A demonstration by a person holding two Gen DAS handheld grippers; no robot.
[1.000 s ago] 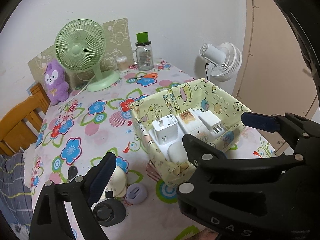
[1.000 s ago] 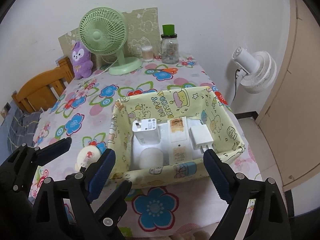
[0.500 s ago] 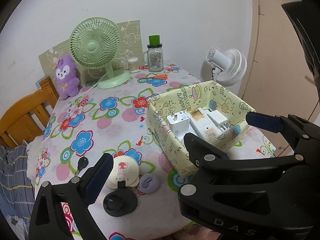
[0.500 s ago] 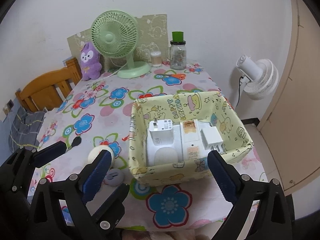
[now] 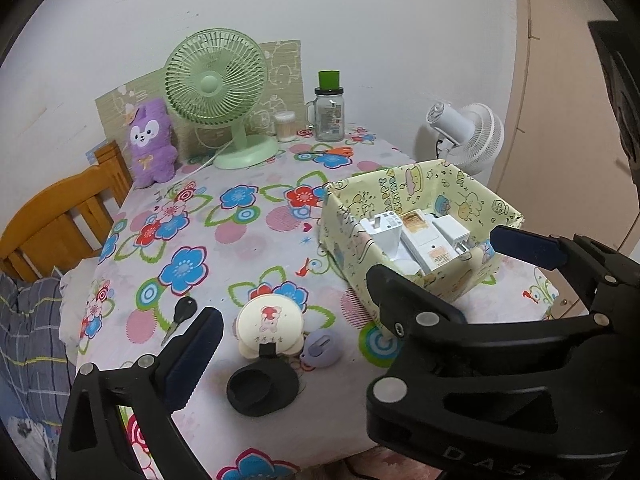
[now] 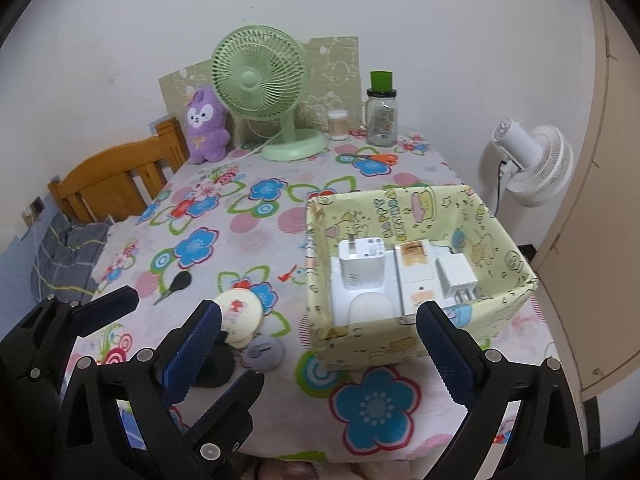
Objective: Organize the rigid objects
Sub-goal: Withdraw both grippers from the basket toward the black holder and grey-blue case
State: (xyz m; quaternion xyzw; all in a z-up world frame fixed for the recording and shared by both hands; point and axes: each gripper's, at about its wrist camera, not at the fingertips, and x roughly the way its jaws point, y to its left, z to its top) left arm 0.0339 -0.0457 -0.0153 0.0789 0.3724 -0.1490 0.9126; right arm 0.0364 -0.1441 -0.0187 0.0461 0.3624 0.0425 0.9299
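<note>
Both grippers hang over the near edge of the flowered table (image 6: 248,248), and each has just been spreading its jaws, with nothing caught between them. The left gripper (image 5: 356,296) is released wide above the loose items; the right gripper (image 6: 316,344) is equally slack, framing the near wall of the yellow cartoon-print box (image 6: 408,348).

Left of the box, closest to the table's edge, lies a black cap (image 5: 262,386). Just beyond it sit a cream round case (image 5: 269,326) and a small lilac piece (image 5: 322,348) — the two look to be touching. A black key (image 5: 182,312) lies further left of them.

Inside the box, white pieces stand side by side: a white charger (image 6: 360,262) on the left, a white block with an orange label (image 6: 416,264) in the middle, a smaller white plug (image 6: 456,278) on the right.

Beyond the box, along the wall, stand a green fan (image 6: 260,80), a purple plush toy (image 6: 206,124) and a jar with a green lid (image 6: 380,114) — a white fan (image 6: 532,160) stands off the table's right side.
</note>
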